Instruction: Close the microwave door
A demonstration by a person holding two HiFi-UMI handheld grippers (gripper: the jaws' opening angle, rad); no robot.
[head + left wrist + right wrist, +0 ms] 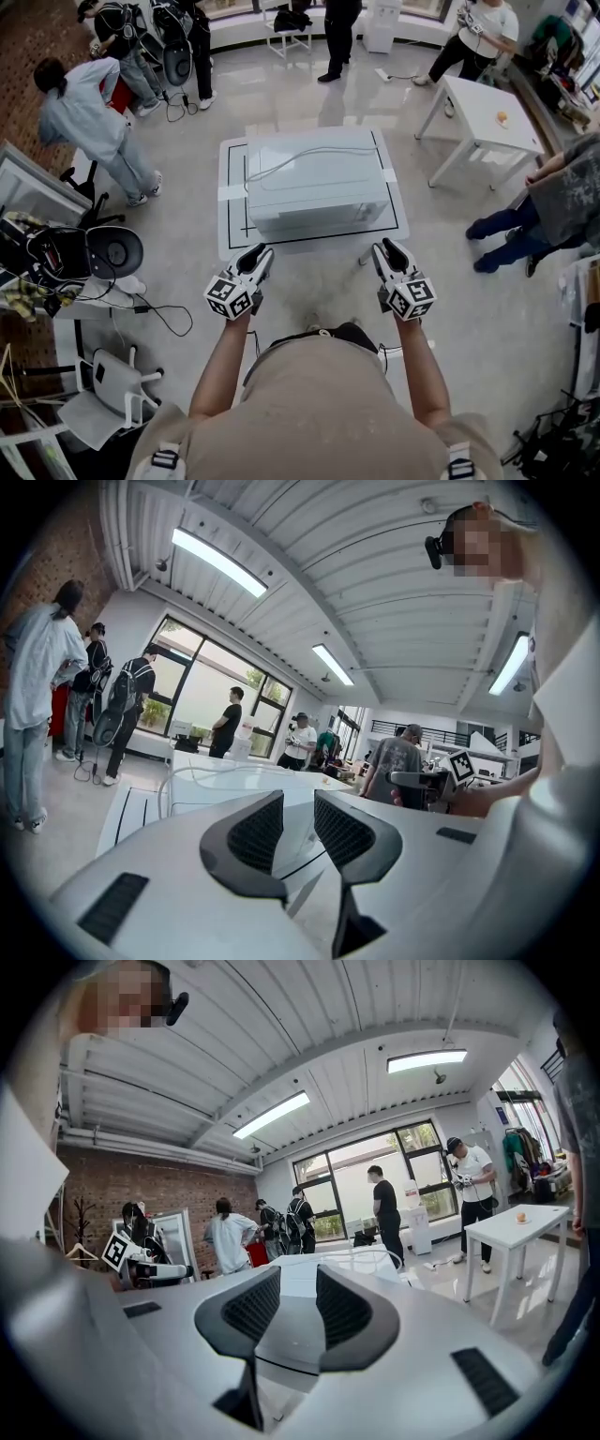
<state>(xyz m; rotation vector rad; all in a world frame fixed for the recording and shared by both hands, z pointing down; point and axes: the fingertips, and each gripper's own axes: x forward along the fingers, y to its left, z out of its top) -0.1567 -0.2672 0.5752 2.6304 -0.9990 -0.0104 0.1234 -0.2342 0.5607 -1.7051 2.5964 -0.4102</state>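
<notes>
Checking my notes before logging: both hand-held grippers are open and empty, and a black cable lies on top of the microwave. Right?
Not quite: the head view shows the cable on top of the microwave is white, not black. The left hand-held gripper and right hand-held gripper are indeed open and empty.

The room is brightly lit by ceiling strip lights [220, 562] and by daylight from the far windows [202, 682], which are washed out. Soft glare is seen on the glossy floor [309, 89], with faint shadows. Both gripper views are bent at the edges and ringed in black.
</notes>
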